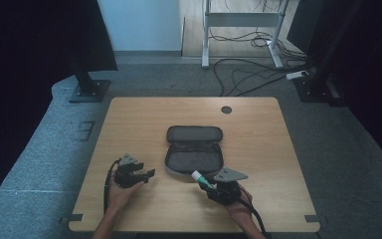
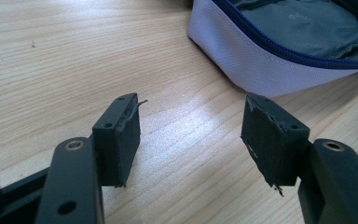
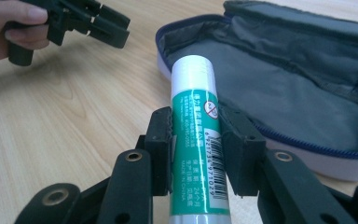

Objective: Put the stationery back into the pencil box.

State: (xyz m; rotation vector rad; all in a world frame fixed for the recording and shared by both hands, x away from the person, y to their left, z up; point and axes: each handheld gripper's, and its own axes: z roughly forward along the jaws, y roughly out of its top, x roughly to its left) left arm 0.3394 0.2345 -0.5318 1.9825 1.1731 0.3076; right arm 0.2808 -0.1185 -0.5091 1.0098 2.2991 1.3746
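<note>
One glue stick [image 3: 196,140], one pencil case [image 1: 194,148], two grippers, one wooden table [image 1: 144,114].

Right gripper [image 3: 196,149]: its two black pads are clamped on the glue stick's green label, one on each side. The stick points away from the hand, white cap toward the case. In the high view the right gripper [image 1: 214,183] sits by the case's near right corner, the glue stick [image 1: 201,178] just off the case's rim; whether it clears the table there is hard to judge from above.

Left gripper [image 2: 191,135]: jaws wide apart, bare wood between them, nothing gripped. High view puts the left gripper [image 1: 138,175] left of the case, near but apart from it.

The pencil case lies unzipped and spread flat at mid-table, two grey-lined halves.

Right gripper view gives label print, a barcode and the blue zip; the high view is too small for these. Left gripper view shows the case's [image 2: 261,60] white outer wall and frayed pad edges.
</note>
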